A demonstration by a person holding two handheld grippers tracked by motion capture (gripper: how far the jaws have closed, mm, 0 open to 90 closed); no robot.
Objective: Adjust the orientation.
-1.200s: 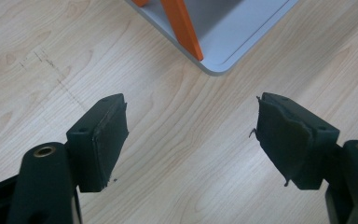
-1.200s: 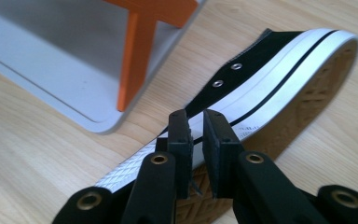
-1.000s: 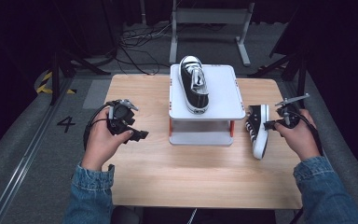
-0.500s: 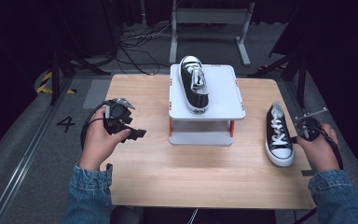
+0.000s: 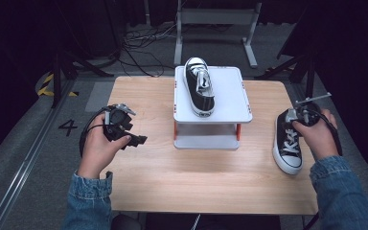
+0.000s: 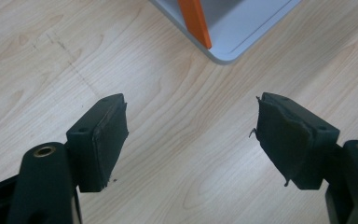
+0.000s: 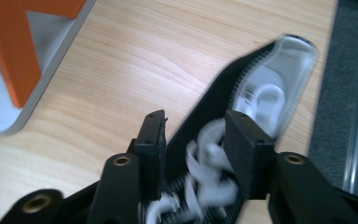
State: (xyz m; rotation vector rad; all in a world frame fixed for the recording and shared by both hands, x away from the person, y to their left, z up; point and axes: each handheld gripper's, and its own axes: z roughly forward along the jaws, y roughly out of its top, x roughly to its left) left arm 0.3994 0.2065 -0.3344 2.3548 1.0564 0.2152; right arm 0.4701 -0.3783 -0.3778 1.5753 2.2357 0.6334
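Sneaker (image 7: 261, 93) on table btwn right gripper (image 7: 193, 140) jaws, just opening, apart; left gripper (image 6: 191, 135) jaws wide.

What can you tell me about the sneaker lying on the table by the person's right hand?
The sneaker is a black canvas low-top with white laces, a white rubber sole and a white toe cap. It rests upright on its sole on the wooden table, near the right edge, toe pointing toward the person. It sits to the right of the white stand and apart from it. The right tool straddles its laced part; its jaws have just been opening, with the sneaker between them, and the pads no longer seem to press on it.
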